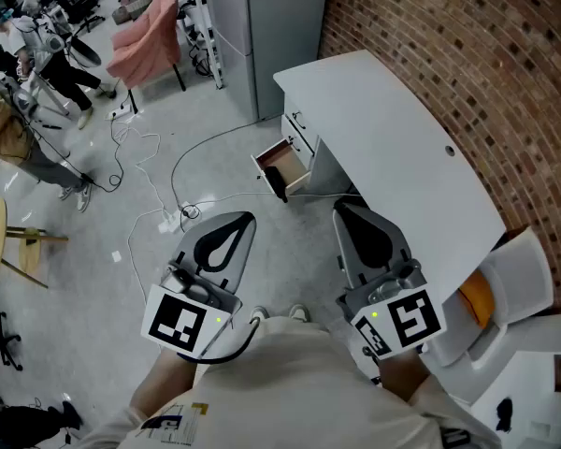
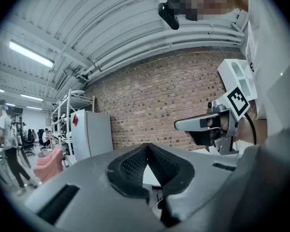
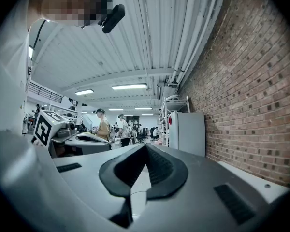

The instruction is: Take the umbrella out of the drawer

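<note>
A small drawer [image 1: 282,165] stands pulled open at the left end of the white desk [image 1: 393,129] by the brick wall. A dark shape [image 1: 278,184] sits at the drawer's front edge; I cannot tell whether it is the umbrella. Both grippers are held level in front of the person, well short of the drawer. The left gripper [image 1: 248,217] [image 2: 146,146] has its jaws closed tip to tip with nothing between them. The right gripper [image 1: 341,208] [image 3: 145,146] is likewise shut and empty, nearer the desk.
A grey cabinet [image 1: 262,26] stands beyond the desk. White cables [image 1: 159,185] trail over the floor left of the drawer. A white chair with an orange cushion [image 1: 505,297] is at the right. A pink chair [image 1: 145,31], people [image 1: 19,110] and a wooden stool [image 1: 0,241] stand farther left.
</note>
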The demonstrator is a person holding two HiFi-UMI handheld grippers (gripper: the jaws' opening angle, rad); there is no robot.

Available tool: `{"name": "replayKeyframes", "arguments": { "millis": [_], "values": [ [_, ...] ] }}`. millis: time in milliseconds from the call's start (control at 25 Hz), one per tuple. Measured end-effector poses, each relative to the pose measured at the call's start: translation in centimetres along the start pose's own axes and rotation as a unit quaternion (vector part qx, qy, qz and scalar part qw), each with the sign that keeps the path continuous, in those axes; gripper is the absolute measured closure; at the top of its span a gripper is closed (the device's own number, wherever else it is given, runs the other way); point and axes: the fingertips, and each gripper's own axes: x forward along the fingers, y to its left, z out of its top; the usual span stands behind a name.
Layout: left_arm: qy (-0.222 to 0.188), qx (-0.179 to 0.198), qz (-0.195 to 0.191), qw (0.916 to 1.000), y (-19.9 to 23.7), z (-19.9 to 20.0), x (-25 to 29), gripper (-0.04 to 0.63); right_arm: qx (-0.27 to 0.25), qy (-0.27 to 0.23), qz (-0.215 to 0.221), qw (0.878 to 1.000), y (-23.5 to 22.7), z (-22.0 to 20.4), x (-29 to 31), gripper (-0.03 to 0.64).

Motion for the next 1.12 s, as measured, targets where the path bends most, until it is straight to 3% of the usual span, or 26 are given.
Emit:
{"name": "replayKeyframes", "arguments": {
  "millis": [600,1120],
  "values": [
    [0.008,0.001,-0.002,1.0000,-1.0,-0.2,1.9,0.588,0.022,-0.010,0.008,1.000,-2.2,-0.6,-0.4,0.609],
    [0.018,0.013,-0.007,0.9997,-3.7,-0.1,3.4,0.588,0.035,-0.024,0.048,0.998,-3.1,-0.9,-2.2,0.609]
  ]
}}
